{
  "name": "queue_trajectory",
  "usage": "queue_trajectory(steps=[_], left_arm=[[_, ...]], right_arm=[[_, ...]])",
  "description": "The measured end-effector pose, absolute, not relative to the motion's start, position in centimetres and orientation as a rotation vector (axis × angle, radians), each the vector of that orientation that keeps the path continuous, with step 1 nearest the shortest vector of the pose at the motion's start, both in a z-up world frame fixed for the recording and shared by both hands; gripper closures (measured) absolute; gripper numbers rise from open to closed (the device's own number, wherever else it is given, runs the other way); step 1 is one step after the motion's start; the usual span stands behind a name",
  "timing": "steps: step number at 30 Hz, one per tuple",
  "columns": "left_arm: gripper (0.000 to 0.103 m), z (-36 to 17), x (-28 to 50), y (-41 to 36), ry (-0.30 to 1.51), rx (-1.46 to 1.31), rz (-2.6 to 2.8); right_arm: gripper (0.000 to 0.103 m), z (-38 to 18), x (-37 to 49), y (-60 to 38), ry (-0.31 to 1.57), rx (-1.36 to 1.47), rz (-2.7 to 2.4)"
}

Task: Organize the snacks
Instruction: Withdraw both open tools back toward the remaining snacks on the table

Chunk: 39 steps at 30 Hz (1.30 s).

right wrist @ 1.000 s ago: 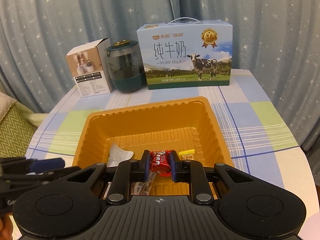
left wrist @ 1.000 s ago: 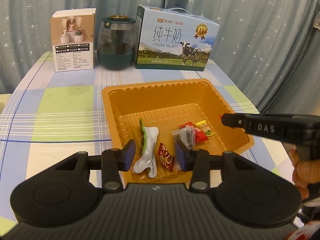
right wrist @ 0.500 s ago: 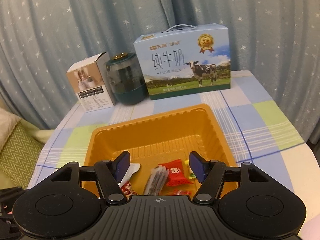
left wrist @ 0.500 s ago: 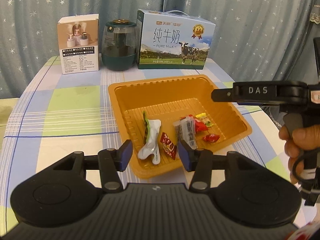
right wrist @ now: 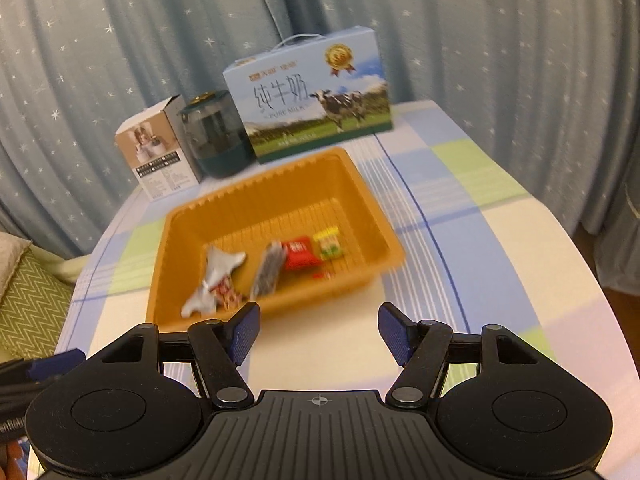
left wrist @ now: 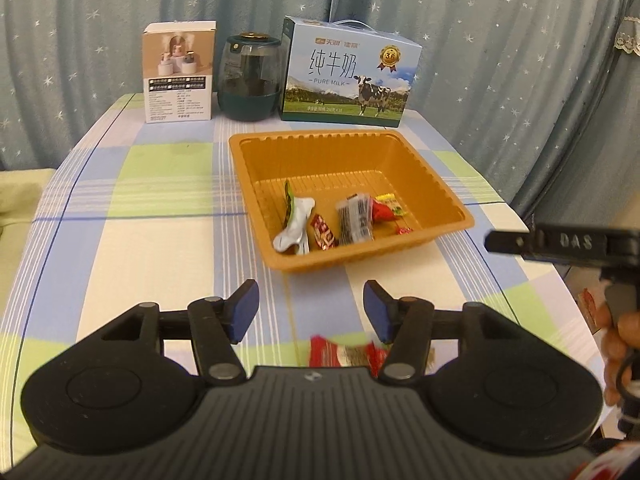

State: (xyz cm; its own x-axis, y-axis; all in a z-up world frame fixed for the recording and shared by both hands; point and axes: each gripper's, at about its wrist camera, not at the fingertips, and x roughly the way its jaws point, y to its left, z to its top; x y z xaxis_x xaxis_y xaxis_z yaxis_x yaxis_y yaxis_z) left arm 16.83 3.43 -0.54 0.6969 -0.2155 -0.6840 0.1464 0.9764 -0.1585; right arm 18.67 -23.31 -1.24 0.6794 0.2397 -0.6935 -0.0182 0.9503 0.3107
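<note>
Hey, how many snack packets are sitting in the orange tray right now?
6: a silver pouch at the left, a small red-brown packet, a clear dark-striped pack, a red packet, a yellow one behind it, and a tiny red candy. More may be hidden.

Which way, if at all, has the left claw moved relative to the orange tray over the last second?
Yes. The left claw has drawn back from the tray: earlier over its near edge, now over bare tablecloth short of it.
</note>
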Motion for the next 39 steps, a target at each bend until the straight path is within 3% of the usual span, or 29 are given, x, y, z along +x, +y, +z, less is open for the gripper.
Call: queue_trajectory(steps=[16, 39], left_arm=[[0.046, -1.2, 8.0, 3.8, 0.82, -0.106, -0.154], [0.042, -1.0, 5.9, 3.7, 0.833, -0.063, -0.182]], right_arm=[[0.038, -0.4, 7.4, -22.2, 0.813, 0.255, 0.138], [0.038, -0.2, 5.0, -22.4, 0.825, 0.251, 0.135]])
